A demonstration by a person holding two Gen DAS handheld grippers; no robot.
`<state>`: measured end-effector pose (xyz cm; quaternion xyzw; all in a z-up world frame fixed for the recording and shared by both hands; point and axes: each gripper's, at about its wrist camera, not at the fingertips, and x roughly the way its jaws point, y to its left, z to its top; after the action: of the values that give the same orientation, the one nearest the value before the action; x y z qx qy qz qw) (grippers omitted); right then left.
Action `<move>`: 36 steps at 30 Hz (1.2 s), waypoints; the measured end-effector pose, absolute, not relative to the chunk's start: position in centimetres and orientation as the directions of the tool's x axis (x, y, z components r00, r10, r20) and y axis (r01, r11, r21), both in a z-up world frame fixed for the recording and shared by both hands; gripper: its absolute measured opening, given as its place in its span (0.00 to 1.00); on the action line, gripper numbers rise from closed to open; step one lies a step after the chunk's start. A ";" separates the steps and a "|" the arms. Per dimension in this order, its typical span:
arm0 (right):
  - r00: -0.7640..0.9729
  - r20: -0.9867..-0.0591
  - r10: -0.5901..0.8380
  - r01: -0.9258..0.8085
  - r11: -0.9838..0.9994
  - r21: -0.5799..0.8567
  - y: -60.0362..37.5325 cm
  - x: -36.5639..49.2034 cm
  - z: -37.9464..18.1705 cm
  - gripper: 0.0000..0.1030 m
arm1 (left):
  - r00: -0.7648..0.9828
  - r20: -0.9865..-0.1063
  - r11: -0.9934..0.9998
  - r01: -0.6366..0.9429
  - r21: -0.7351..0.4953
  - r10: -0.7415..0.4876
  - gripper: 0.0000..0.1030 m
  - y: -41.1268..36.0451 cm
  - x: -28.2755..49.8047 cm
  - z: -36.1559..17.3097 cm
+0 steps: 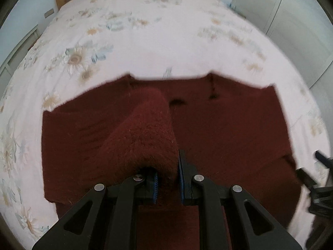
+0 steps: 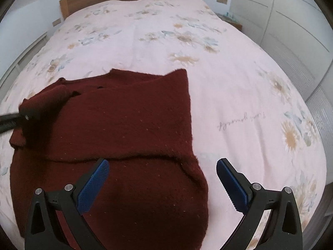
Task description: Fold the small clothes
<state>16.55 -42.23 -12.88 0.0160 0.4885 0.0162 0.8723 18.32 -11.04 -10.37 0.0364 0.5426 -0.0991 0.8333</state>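
Sweater [image 2: 116,129], soft thick maroon knit, lies on the bed's [image 2: 239,95] near end; left gripper [image 1: 167,179] pinches its limp sleeve [image 1: 145,129], right gripper [image 2: 162,179] gapes empty. Grip edges.

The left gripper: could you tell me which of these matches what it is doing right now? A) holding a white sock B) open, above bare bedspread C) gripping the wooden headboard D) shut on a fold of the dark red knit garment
D: the left gripper is shut on a raised fold of the dark red knit garment, while the right gripper hangs open.
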 end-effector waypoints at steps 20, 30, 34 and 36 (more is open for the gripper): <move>0.489 -0.870 0.070 0.011 0.996 0.087 -42.7 15.1 -15.2 1.00 | 0.296 -0.952 0.959 0.285 0.009 -0.079 0.99 -10.5 15.8 -12.4; 0.484 -0.872 0.074 -0.013 0.997 0.077 -42.1 14.5 -15.4 1.00 | 0.321 -0.943 0.954 0.298 0.014 -0.087 0.99 -5.8 13.1 -11.0; 0.480 -0.873 0.083 -0.021 0.996 0.084 -41.4 14.6 -15.5 1.00 | 0.335 -0.942 0.963 0.254 0.095 0.004 0.99 -1.6 12.7 -11.1; 0.473 -0.877 0.084 -0.033 0.996 0.077 -40.8 14.6 -15.7 1.00 | 0.338 -0.940 0.968 0.219 0.126 0.046 0.98 0.2 12.8 -11.7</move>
<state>14.59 -40.84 -15.69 0.0248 0.5124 0.0339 0.8577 12.81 0.15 -11.67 0.1155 0.5730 -0.0535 0.8096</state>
